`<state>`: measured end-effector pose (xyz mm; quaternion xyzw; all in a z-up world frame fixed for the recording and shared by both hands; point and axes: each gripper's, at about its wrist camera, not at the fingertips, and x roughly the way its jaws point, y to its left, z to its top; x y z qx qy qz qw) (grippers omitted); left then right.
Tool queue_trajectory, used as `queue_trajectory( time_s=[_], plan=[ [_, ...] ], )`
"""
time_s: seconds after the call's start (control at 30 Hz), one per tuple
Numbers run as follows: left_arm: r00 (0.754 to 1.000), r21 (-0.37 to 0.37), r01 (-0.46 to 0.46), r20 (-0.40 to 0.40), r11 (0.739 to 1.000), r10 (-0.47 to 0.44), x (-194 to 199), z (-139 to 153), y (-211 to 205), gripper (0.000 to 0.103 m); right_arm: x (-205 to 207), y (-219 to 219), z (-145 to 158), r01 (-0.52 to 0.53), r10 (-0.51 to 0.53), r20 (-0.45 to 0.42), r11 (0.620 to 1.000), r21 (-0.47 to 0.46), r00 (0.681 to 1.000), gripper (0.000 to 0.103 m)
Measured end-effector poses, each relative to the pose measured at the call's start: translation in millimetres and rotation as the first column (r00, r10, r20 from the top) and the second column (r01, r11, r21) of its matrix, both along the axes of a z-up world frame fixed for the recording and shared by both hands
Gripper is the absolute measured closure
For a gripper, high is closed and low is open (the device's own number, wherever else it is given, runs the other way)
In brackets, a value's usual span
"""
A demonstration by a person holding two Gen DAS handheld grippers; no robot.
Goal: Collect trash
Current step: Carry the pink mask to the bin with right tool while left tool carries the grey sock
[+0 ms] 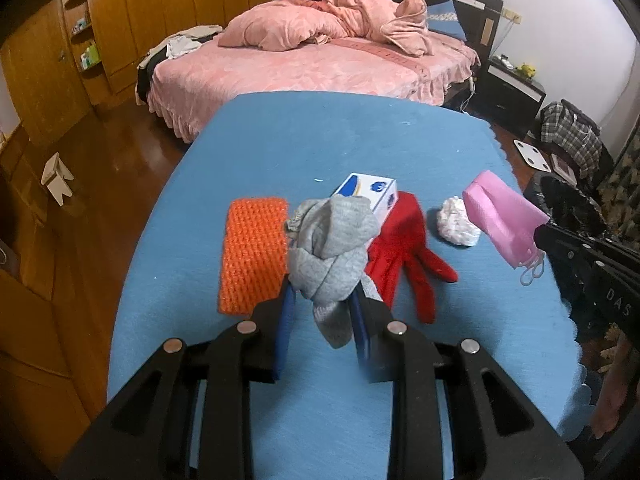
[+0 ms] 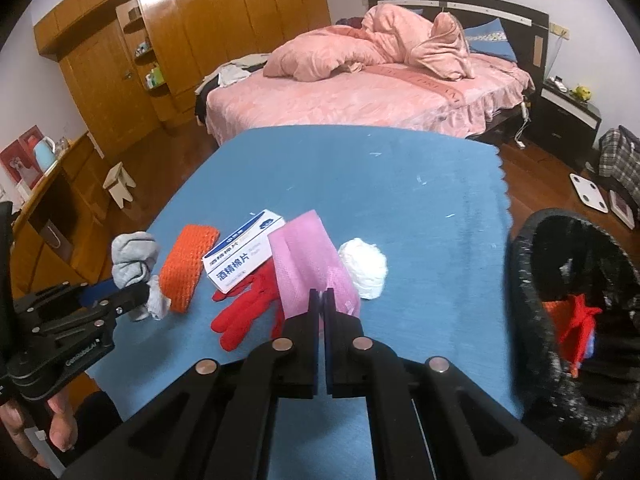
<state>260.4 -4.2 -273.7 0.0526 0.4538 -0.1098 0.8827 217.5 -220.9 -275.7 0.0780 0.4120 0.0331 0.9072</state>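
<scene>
A: Trash, two pieces in hand. Left gripper (image 1: 322, 300) clenched on the grey sock (image 1: 332, 248), jaws pressing its bunched lower part; a loose end hangs below the fingers, above the blue cloth (image 1: 280, 140).

B: Right gripper (image 2: 320, 300)?

A: Jaws nearly together, pinching the near edge of the pink mask (image 2: 312, 264). Mask stands up from the fingers, tilted; its ear loops dangle by the gripper in the left view.

B: What lies around them?

A: Orange mesh pad (image 1: 254, 254) flat on the cloth, just left of the sock. Red glove (image 1: 404, 248) to the right, fingers spread toward the near edge. White box (image 1: 370, 196) with blue print behind the sock, one corner over the glove's cuff. Crumpled white tissue (image 2: 364, 268) just right of the mask.

B: Bin?

A: Black-lined bin (image 2: 532, 280) off the table's right edge, near the right gripper. Something red and something orange inside; can't tell what they are.

B: Beyond the table?

A: Pink bed (image 2: 360, 100), wooden wardrobe (image 2: 224, 12) on the left wall.
</scene>
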Motion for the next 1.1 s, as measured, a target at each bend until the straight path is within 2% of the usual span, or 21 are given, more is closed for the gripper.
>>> queue_trajectory(
  time_s=[0.43, 1.1],
  plan=[
    [0.999, -0.011, 0.043, 0.003, 0.999, -0.043, -22.8, 13.5, -47.4, 0.077, -32.4, -48.9, 17.2, 0.081, -0.080, 0.028, 0.996, -0.025, 0.996, 0.101],
    [0.985, -0.018, 0.175, 0.007, 0.984, -0.175, -43.3, 26.4, -175.9, 0.077, -72.7, -159.0, 31.6, 0.223, -0.221, 0.045, 0.973, -0.058, 0.974, 0.101]
  ],
)
